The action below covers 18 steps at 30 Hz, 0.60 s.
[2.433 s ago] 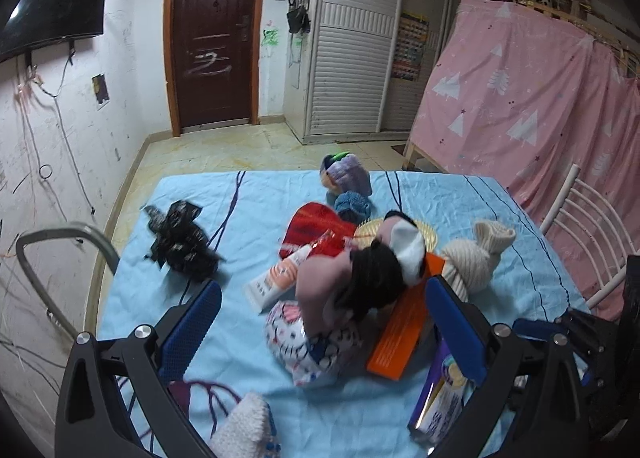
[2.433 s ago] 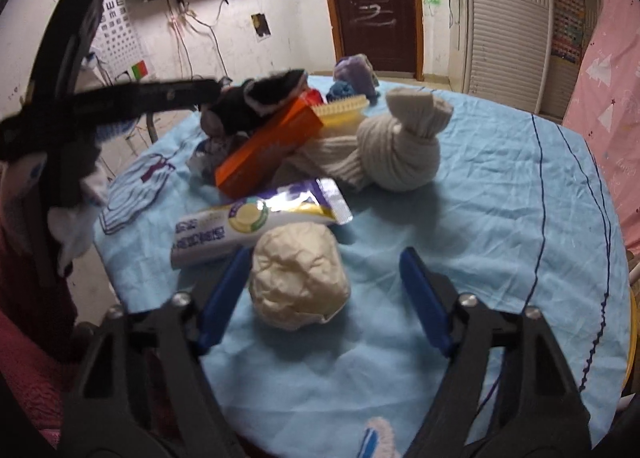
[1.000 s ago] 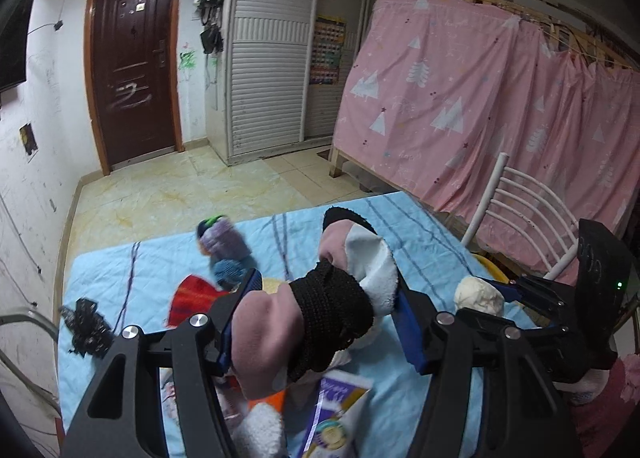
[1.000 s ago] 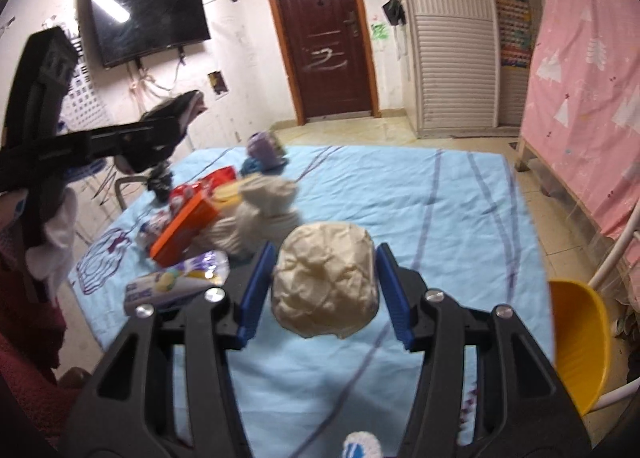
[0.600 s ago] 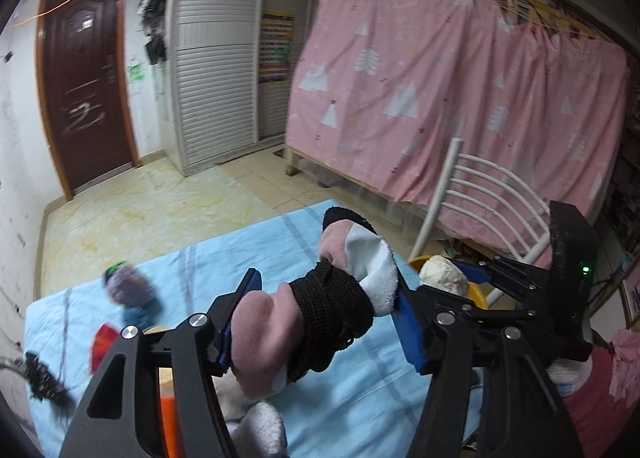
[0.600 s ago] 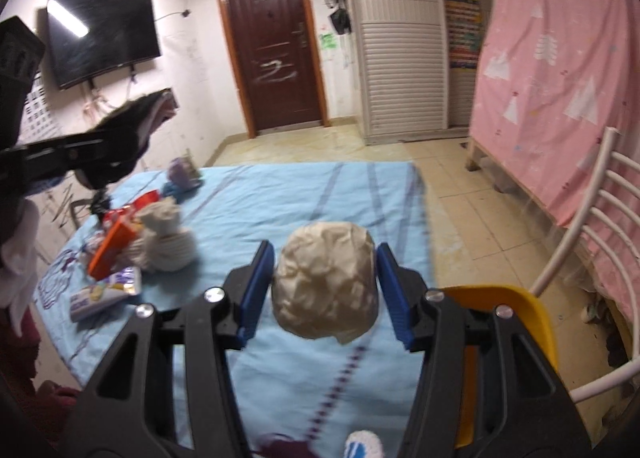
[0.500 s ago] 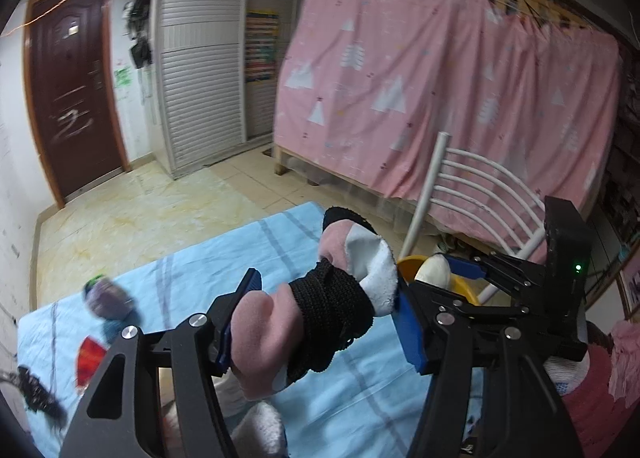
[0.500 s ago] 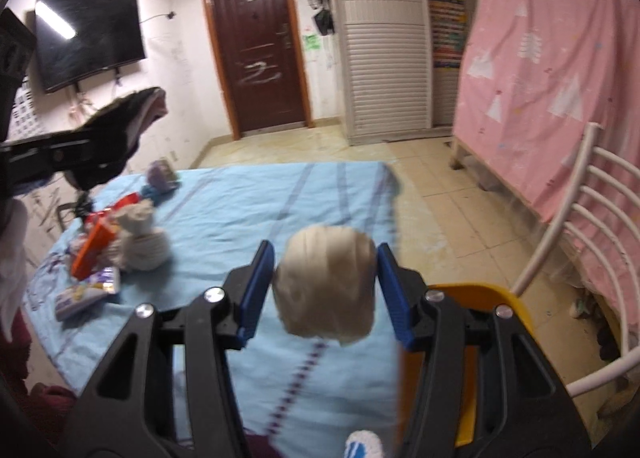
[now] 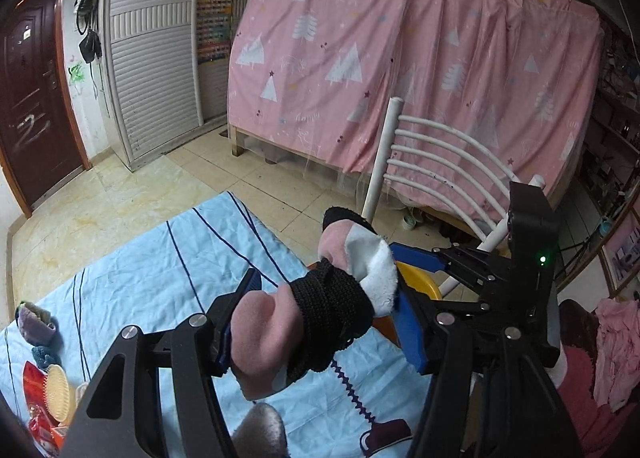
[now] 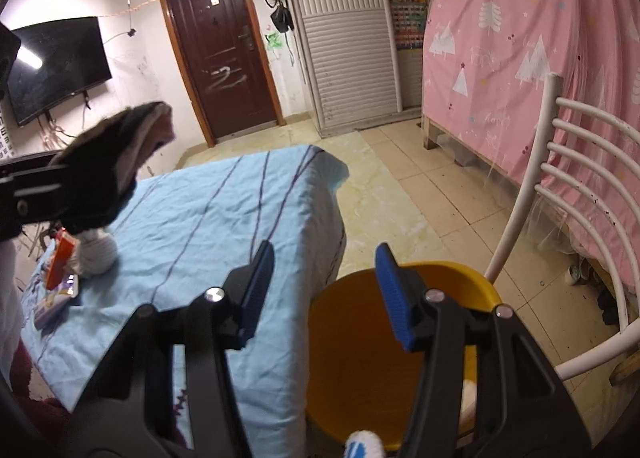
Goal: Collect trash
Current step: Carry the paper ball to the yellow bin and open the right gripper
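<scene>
Both tongs are built from matte black, angular frames. The left tongs [image 9: 320,322] and the right tongs [image 10: 325,294] carry ribbed blue pads on their fingers [image 10: 394,296], with silver screw heads set along the arms. A green light is seen on a black housing at the right of the left wrist frame.

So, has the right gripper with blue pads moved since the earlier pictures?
Yes. The right gripper swung right, off the light blue tablecloth, and is now open above the yellow plastic bin. The brown door slid left in its view.
</scene>
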Available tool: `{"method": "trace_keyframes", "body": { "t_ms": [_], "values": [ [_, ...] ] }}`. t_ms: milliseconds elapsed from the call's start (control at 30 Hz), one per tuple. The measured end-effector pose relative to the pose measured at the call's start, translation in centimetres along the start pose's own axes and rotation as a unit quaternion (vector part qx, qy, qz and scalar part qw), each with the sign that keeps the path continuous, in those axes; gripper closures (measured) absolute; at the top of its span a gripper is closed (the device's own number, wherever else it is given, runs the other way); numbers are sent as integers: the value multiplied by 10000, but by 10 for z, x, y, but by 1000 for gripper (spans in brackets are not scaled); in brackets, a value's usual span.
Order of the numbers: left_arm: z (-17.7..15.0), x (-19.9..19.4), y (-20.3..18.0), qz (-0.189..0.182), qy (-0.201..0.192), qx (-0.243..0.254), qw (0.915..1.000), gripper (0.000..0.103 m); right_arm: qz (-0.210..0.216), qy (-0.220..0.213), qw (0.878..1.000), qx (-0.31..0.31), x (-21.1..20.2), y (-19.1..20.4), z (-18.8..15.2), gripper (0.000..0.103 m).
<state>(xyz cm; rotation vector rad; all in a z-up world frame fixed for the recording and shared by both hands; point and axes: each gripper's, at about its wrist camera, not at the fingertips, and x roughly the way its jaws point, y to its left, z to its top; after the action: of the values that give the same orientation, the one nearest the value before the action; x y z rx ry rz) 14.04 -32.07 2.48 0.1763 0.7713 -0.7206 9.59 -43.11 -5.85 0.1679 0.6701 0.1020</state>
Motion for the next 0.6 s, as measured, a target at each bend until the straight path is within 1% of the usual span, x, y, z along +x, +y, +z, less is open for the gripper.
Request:
{"method": "trace_keyframes", "body": {
  "t_ms": [100,167,200,300,400,467,500,533,600],
  "values": [
    [2,7,-5,-4,43,40,10000,49,-80,39,9999,98,2,-10,-2,52],
    [6,15,-9,-85,83,46,9999,49,-188,1,9991,372,-1,-31,-1,48],
    [7,20,-12,-141,111,42,9998,49,-206,-32,9985,512,-3,-39,-1,43],
    [12,46,-25,-341,341,122,9988,49,-385,-190,9948,920,-18,-69,-3,41],
    [13,70,-39,-463,528,217,9973,48,-558,-345,9913,1139,-30,-87,-4,37],
    [13,84,-46,-500,665,267,9962,43,-588,-402,9902,1198,-35,-92,-4,35],
    [13,92,-51,-500,760,299,9954,39,-598,-424,9900,1206,-37,-93,-4,34],
    [13,95,-54,-477,782,313,9953,34,-596,-426,9900,1206,-37,-93,-5,34],
    [12,99,-57,-461,788,304,9954,29,-587,-428,9900,1205,-36,-92,-5,34]
  ]
}}
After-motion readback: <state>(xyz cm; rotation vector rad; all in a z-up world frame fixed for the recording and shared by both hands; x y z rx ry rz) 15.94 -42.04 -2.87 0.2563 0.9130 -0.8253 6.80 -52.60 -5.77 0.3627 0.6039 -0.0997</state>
